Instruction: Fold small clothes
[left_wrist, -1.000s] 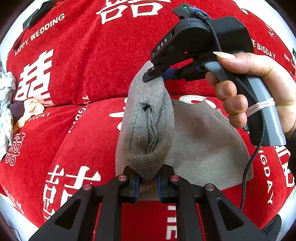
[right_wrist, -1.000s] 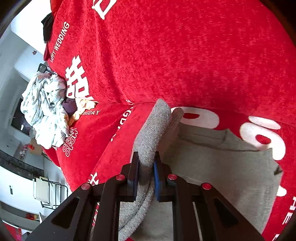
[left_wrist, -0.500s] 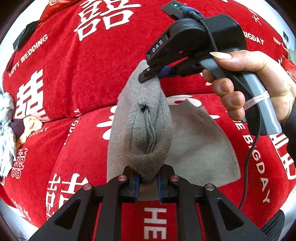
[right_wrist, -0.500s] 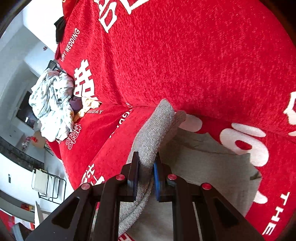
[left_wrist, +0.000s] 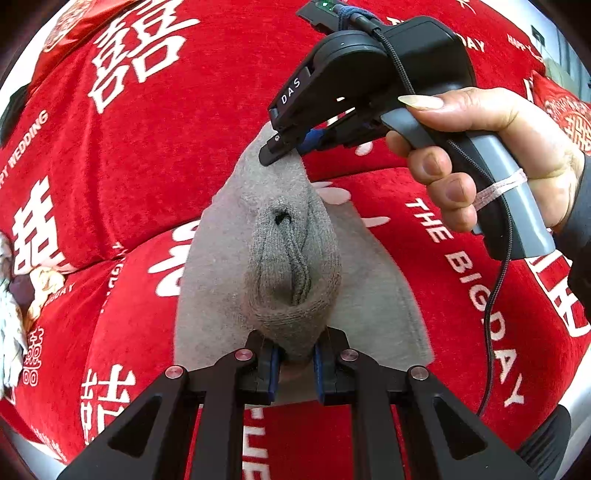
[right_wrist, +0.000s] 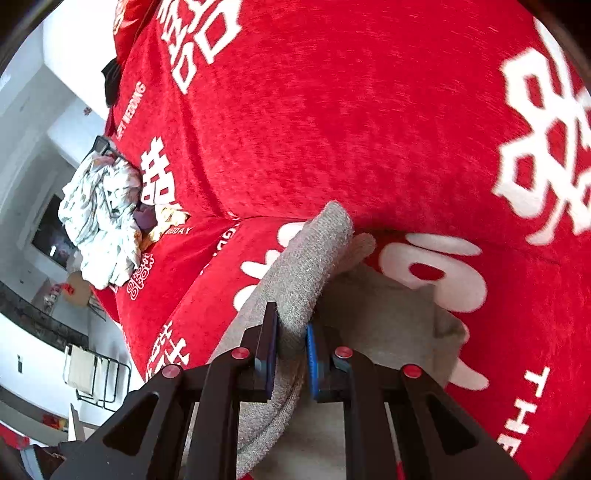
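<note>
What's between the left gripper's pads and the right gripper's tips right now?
Only the grey sock, held taut: left gripper clamps its cuff, right gripper its other end. The left wrist view shows nothing else between them.

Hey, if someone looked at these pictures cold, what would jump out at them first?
First, the bright red cover with white wedding lettering, filling both views. Next, the grey garment held up at centre, its folded edge pinched at one end by the left gripper and at the other by the right gripper. A crumpled pale cloth heap lies far left.
</note>
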